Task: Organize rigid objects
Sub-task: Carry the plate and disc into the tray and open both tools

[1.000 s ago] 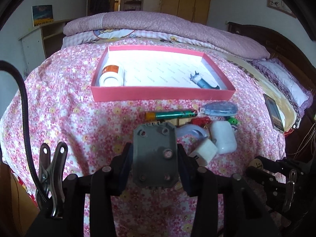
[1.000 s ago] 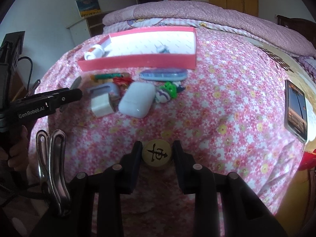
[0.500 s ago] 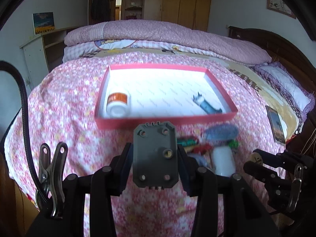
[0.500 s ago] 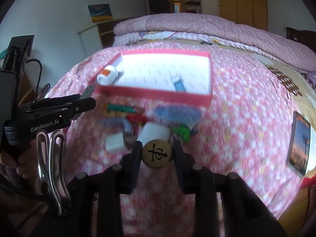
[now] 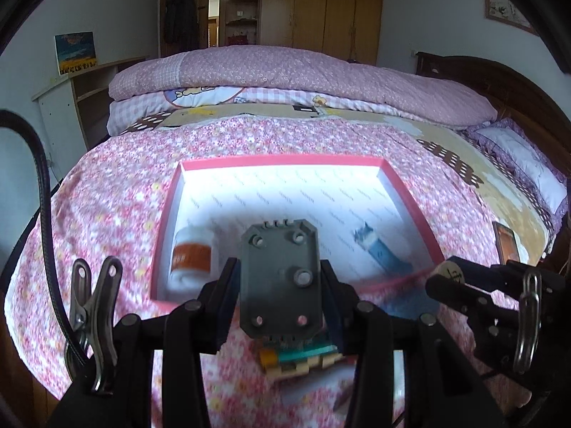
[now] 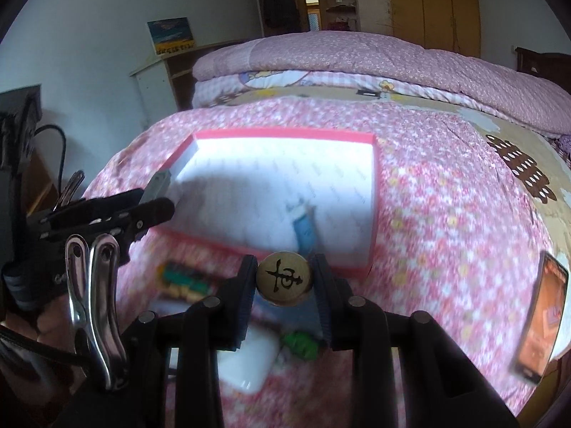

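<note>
My left gripper [image 5: 280, 287] is shut on a grey plastic plate [image 5: 278, 278] with round studs, held above the near wall of the pink tray [image 5: 282, 159]. My right gripper [image 6: 284, 281] is shut on a round wooden chess piece [image 6: 284, 277] with a black character, near the tray's front edge [image 6: 303, 256]. In the tray lie a white jar with an orange label [image 5: 191, 256] and a small blue tool [image 5: 383, 255], which also shows in the right wrist view [image 6: 303, 230]. The right gripper also shows in the left wrist view [image 5: 464, 285].
On the flowered bedspread in front of the tray lie a green and orange lighter [image 5: 299, 355], a white earbud case [image 6: 249, 360] and a green toy [image 6: 301, 346]. A phone [image 6: 544, 315] lies at the right. A folded quilt [image 5: 285, 71] lies behind the tray.
Both grippers have moved forward towards the tray with their objects held. The loose items on the bedspread now sit under and behind the fingers.
</note>
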